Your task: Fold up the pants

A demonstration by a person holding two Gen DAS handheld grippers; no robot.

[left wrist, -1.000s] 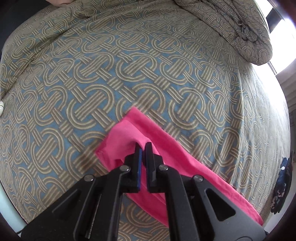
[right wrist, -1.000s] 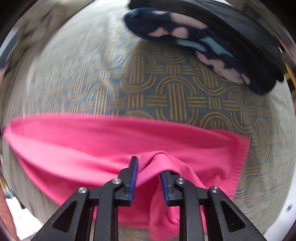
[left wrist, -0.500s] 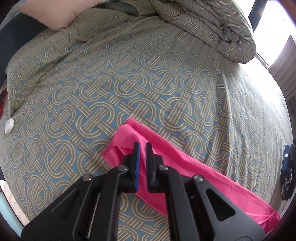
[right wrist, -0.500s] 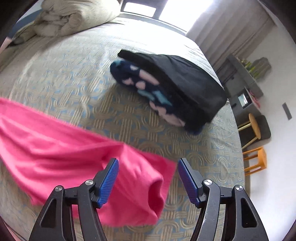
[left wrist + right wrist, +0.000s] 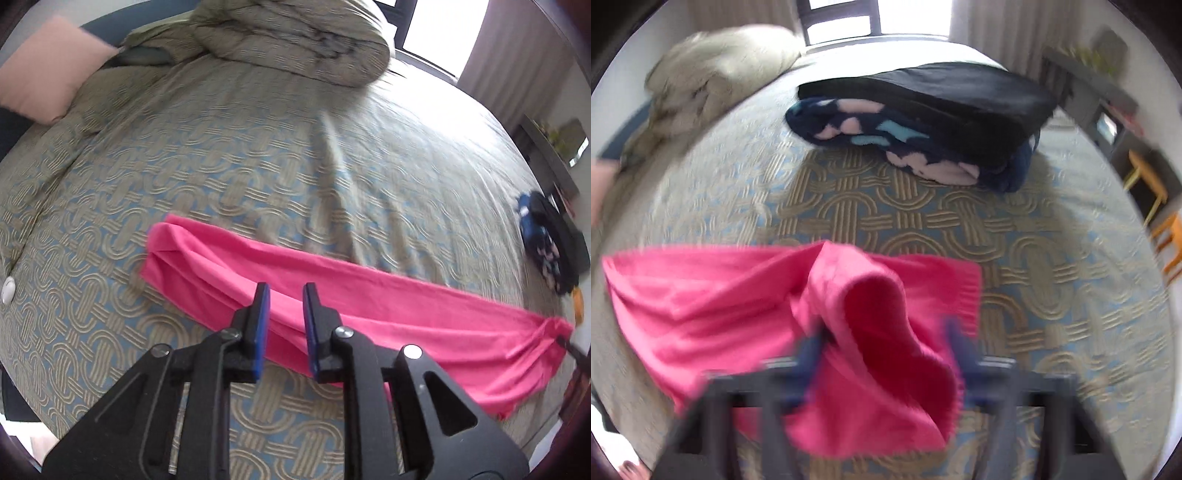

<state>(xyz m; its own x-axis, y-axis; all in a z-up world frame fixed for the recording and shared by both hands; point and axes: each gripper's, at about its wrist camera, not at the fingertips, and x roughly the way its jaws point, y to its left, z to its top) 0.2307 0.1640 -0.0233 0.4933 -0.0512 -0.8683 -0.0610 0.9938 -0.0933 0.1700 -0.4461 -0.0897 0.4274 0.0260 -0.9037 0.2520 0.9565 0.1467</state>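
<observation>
The pink pants point(image 5: 369, 295) lie as a long folded strip across the patterned bedspread point(image 5: 258, 166). My left gripper point(image 5: 284, 295) hovers above the strip's middle. Its jaws are opening and stand slightly apart, with no cloth pinched between them. The strip's right end is gathered to a point where my right gripper point(image 5: 567, 341) grips it. In the blurred right wrist view, that end of the pants point(image 5: 720, 302) rises in a fold between the fingers of my right gripper point(image 5: 882, 332), whose jaws are closing on it.
A folded stack of black and dark patterned clothes point(image 5: 923, 122) sits beyond the pants' right end. A rolled duvet point(image 5: 295, 37) and a pink pillow point(image 5: 48, 70) lie at the head of the bed. An orange stool point(image 5: 1167, 229) stands off the bed's right side.
The left gripper let go of the pants' left end, lifted and moved right along the strip. The right gripper opened wide, then closed on the pants' right end.
</observation>
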